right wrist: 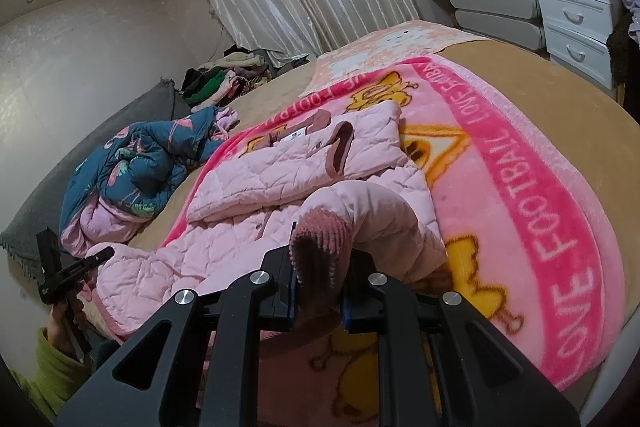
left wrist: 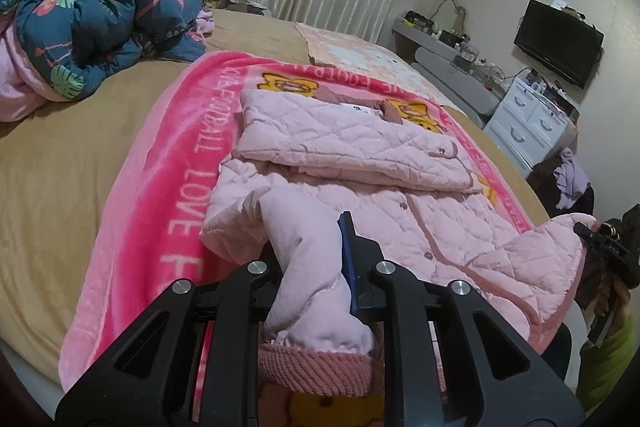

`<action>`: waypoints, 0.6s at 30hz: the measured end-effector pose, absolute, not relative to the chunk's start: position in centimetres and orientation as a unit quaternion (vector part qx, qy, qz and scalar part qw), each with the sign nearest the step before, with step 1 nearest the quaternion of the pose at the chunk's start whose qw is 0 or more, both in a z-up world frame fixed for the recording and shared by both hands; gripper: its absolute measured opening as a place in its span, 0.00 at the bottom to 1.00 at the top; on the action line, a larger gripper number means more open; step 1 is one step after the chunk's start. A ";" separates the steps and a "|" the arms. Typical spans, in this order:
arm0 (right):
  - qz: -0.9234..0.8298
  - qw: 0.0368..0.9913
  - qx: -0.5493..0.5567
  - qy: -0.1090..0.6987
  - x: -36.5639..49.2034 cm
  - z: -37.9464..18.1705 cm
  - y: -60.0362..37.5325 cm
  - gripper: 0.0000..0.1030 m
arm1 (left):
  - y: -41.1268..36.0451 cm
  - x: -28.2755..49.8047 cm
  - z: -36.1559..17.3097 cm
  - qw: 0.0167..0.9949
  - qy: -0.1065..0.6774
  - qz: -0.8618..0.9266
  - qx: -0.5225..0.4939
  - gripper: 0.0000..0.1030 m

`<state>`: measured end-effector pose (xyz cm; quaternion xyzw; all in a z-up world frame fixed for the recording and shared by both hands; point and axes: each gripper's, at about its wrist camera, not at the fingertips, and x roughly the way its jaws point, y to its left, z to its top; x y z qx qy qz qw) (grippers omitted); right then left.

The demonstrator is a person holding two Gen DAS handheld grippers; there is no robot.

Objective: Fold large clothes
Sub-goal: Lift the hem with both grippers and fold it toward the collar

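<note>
Both the left gripper [left wrist: 316, 267] and the right gripper [right wrist: 318, 291] are clamped on the near hem corners of the pink quilted jacket [left wrist: 360, 163], which lies partly folded on the pink blanket [left wrist: 168, 155] near the bed's [left wrist: 60, 155] near edge.

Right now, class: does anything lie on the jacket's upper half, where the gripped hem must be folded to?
Nothing visible does. Both the left gripper and right gripper clamp the pink quilted jacket; only its own folded sleeves lie there.

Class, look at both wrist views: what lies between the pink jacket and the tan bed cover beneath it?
A pink cartoon blanket lies between the jacket and the bed cover, shown in both wrist views.
</note>
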<state>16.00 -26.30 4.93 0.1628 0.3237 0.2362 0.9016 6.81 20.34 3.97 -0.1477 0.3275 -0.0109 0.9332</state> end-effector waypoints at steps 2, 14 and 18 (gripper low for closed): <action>0.234 0.905 0.158 0.320 16.3 5.3 -26.1 0.14 | 20.4 7.2 4.2 0.933 0.327 -0.009 -0.147 0.11; 0.225 0.913 0.148 0.306 18.7 7.0 -25.3 0.14 | 20.6 9.8 5.6 0.938 0.322 0.004 -0.131 0.11; 0.222 0.915 0.145 0.303 19.6 7.8 -25.0 0.14 | 21.1 10.6 6.0 0.938 0.320 0.008 -0.136 0.12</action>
